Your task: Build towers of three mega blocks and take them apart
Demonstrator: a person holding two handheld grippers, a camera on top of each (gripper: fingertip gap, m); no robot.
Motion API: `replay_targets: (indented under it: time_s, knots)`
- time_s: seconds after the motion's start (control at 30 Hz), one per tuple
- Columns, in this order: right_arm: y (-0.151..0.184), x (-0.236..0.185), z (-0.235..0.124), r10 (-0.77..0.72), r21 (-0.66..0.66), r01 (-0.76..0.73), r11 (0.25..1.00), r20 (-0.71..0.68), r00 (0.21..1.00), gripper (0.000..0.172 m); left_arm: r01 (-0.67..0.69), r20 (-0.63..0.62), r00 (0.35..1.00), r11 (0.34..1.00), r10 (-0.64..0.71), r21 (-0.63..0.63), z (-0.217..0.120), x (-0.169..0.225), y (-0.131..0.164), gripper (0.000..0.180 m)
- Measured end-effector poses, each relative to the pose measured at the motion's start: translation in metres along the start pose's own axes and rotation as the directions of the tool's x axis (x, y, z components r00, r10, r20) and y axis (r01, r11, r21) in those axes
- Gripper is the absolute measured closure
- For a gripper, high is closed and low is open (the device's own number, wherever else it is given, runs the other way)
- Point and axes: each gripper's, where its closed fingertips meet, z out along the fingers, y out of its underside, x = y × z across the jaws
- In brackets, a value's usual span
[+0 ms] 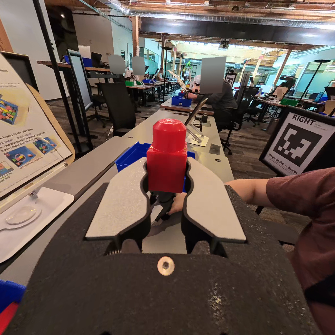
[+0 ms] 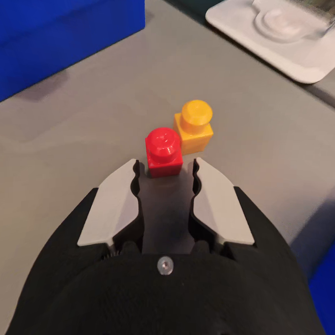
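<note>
Two wrist-camera views showed a person working at a grey desk (image 2: 90, 126) with a hand-held gripper in each hand. In the left wrist view, the left tongs (image 1: 166, 174) were clamped on a red block (image 1: 166, 163), both grey fingers (image 1: 126, 190) pressed against its square sides. The block was held upright above the desk, its round stud pointing up. Behind it on the desk sat an open blue bin (image 1: 130, 155), and past the tongs the person's forearm and dark red sleeve (image 1: 299, 199) reached in from the right side of the frame. An instruction sheet (image 1: 27, 137) leaned on a white stand at the left, and a framed sign with a black-and-white square marker (image 1: 297, 143) stood on the right; a large office with chairs and desks filled the background. In the right wrist view, the right tongs (image 2: 165, 165) were spread apart and held nothing, pointing down at the desk. A second red block (image 2: 164, 154) stood upright on the desk just ahead of the fingertips, with a gap showing on each side between it and the fingers. A yellow block (image 2: 194, 126) stood upright just behind it and to the right; whether the two touched could not be told. The side of a blue bin (image 2: 63, 36) filled the upper left corner, and a white stand base (image 2: 272, 45) lay in the upper right.
</note>
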Motion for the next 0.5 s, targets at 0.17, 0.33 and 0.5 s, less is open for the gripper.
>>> replay_targets:
  time_s: [0.17, 0.33, 0.5]
  knots:
    - [-0.015, -0.005, -0.005, -0.054, 0.065, 0.052, 0.996, 0.031, 0.998, 0.135, -0.027, -0.018, 0.999, 1.000, 0.027, 0.003, -0.004, 0.002, -0.002, 0.145]
    - [-0.119, -0.037, -0.101, -0.126, 0.403, 0.011, 0.915, 0.260, 0.957, 0.136, -0.014, -0.085, 0.996, 0.998, 0.009, -0.061, 0.003, 0.003, 0.014, 0.145]
    - [-0.205, -0.053, -0.210, -0.178, 0.577, -0.210, 0.789, 0.543, 0.821, 0.135, 0.074, -0.158, 0.982, 0.980, -0.104, -0.185, 0.043, 0.004, 0.050, 0.145]
